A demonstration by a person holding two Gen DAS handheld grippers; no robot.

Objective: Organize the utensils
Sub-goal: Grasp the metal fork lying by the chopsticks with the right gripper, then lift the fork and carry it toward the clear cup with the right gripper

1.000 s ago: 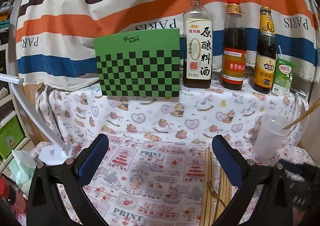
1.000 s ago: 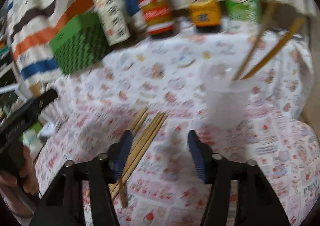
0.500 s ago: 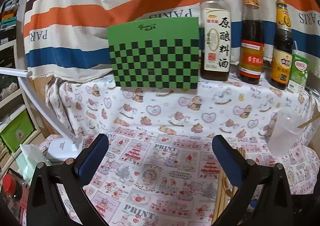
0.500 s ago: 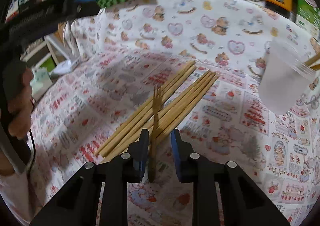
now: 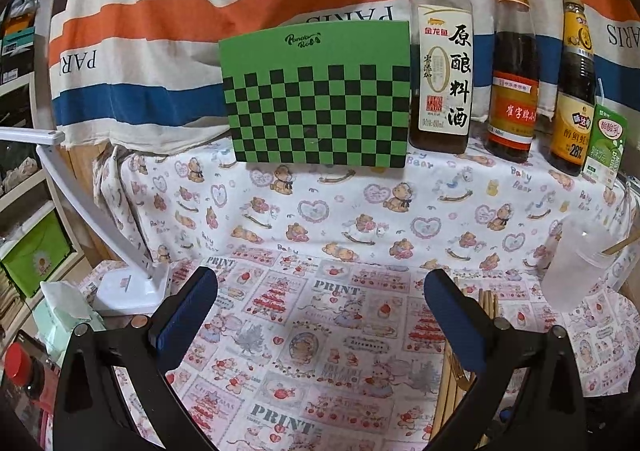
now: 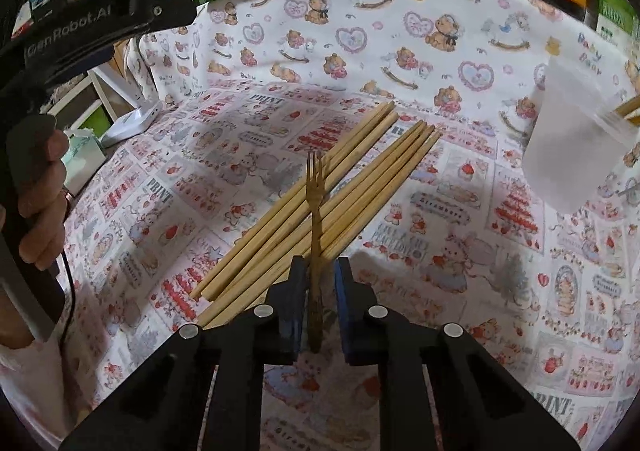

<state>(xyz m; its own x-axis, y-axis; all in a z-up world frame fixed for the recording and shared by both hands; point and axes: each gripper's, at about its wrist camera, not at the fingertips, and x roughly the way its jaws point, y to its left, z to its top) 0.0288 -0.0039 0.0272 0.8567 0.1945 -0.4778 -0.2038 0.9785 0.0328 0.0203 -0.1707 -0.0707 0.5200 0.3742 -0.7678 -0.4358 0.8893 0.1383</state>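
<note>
- Left wrist view: the left claw (image 5: 320, 303) stands wide with nothing between its blue pads, hovering over the printed cloth on the counter (image 5: 320, 331). A translucent cup (image 5: 576, 263) stands at the right edge with the tip of one wooden stick showing at its rim, so a small part of the sorting looks done. Ends of the chopsticks (image 5: 486, 301) lie on the cloth just beside and behind the right-hand finger, outside the gap.
- Right wrist view: most of the work appears left. A loose bundle of chopsticks (image 6: 320, 207) lies flat on the cloth, and a small wooden fork (image 6: 315, 211) rests across it, tines pointing away. The right claw (image 6: 318, 291) is narrow and closing, with the fork's handle running straight between its pads; a thin gap shows on each side, so the grip does not look made yet. The cup (image 6: 568, 147) stands well apart to the right, with sticks at its rim. The other hand (image 6: 42, 191) holds the left tool at the left edge.
</note>
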